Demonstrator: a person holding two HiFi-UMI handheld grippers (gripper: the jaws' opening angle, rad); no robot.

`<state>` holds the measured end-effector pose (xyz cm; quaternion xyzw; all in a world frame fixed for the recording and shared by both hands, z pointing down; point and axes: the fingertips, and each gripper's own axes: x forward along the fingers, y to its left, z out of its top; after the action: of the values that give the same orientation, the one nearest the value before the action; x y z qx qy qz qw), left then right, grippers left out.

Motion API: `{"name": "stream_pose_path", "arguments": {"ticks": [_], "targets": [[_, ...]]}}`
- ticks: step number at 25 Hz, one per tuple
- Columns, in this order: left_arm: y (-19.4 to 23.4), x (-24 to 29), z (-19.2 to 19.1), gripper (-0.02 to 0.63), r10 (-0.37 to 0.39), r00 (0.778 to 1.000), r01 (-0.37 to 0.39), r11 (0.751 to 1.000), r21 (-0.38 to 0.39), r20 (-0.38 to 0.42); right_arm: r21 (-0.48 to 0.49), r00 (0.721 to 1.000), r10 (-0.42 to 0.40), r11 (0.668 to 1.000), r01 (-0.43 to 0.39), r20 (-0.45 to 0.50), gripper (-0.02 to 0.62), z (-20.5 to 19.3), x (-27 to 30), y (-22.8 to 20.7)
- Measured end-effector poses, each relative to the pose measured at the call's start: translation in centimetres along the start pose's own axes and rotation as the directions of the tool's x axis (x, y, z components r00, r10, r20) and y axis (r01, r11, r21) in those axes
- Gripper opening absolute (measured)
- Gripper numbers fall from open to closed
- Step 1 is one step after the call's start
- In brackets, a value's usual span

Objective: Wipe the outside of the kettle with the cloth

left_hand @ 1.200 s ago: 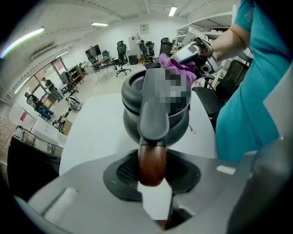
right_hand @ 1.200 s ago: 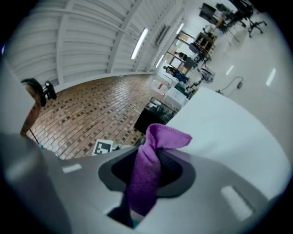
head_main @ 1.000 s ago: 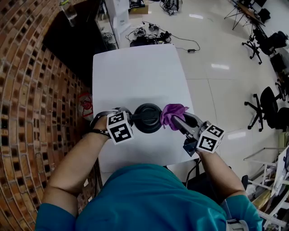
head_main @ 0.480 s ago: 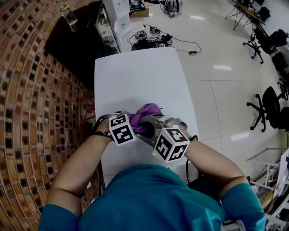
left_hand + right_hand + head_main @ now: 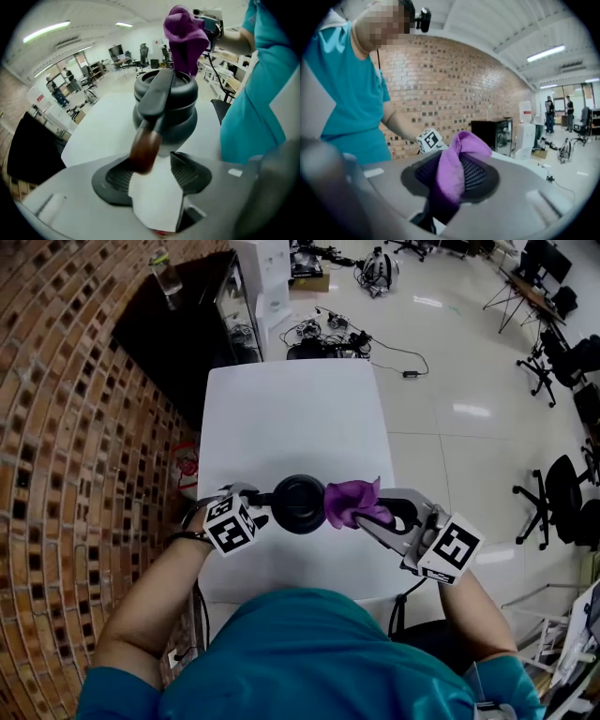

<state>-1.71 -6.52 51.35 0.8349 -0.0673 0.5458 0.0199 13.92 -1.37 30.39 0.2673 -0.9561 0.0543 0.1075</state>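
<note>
kettle (image 5: pixel 300 503) stands on the white table (image 5: pixel 281 418), midway between its left and right edges and closer to the near edge than to the far one. the left gripper (image 5: pixel 260 502) is at the kettle's left side and its jaws have just been opening: they are now spread, with the brown handle (image 5: pixel 145 145) between them, close to one pad and clear of the other, so nothing presses on it. the right gripper (image 5: pixel 370 519) has its jaws closed on a fold of the purple cloth (image 5: pixel 352 502), which sits at the kettle's right side and seems to touch it. i think the main danger is this: the kettle is not held, so a firm wipe from the right can slide it toward the left edge of the table, or tip it, because the body is tall and round. the cloth is also pinched only by a small part, so rubbing can pull it out of the pads. the loose jaws can also knock the handle if that hand shifts. the left gripper view shows the gap beside the handle, which the head view hides under the marker cube. the right gripper view shows the pinch on the cloth clearly but no kettle at all; only the head view shows the cloth and the kettle together.
</note>
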Motion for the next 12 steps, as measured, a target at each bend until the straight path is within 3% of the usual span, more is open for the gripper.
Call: {"name": "stream_pose_path", "arguments": {"ticks": [2, 5, 7, 9, 12], "targets": [[-0.5, -1.6, -1.8, 0.268, 0.058, 0.998, -0.053, 0.989, -0.137, 0.034, 0.037, 0.993, 0.02, 0.999, -0.025, 0.116, 0.101, 2.1, -2.5, -0.2], [-1.0, -5.8, -4.1, 0.268, 0.203, 0.972, -0.153, 0.931, -0.332, 0.121, 0.048, 0.973, 0.059, 0.996, -0.071, 0.222, 0.101, 4.5, -5.5, 0.3], [-2.5, -9.1, -5.5, 0.264, 0.28, 0.937, -0.166, 0.883, -0.439, 0.21, 0.05, 0.962, 0.071, 0.995, -0.088, 0.265, 0.101, 5.3, -6.5, 1.9], [-4.8, -12.2, -6.1, 0.23, 0.326, 0.891, -0.127, 0.848, -0.515, 0.316, 0.056, 0.951, 0.074, 0.994, -0.095, 0.3, 0.101, 6.0, -7.2, 4.1], [-8.1, -15.9, -6.6, 0.196, 0.361, 0.818, -0.074, 0.839, -0.54, 0.449, 0.074, 0.932, 0.061, 0.993, -0.093, 0.358, 0.101, 7.1, -7.5, 8.1]]}}
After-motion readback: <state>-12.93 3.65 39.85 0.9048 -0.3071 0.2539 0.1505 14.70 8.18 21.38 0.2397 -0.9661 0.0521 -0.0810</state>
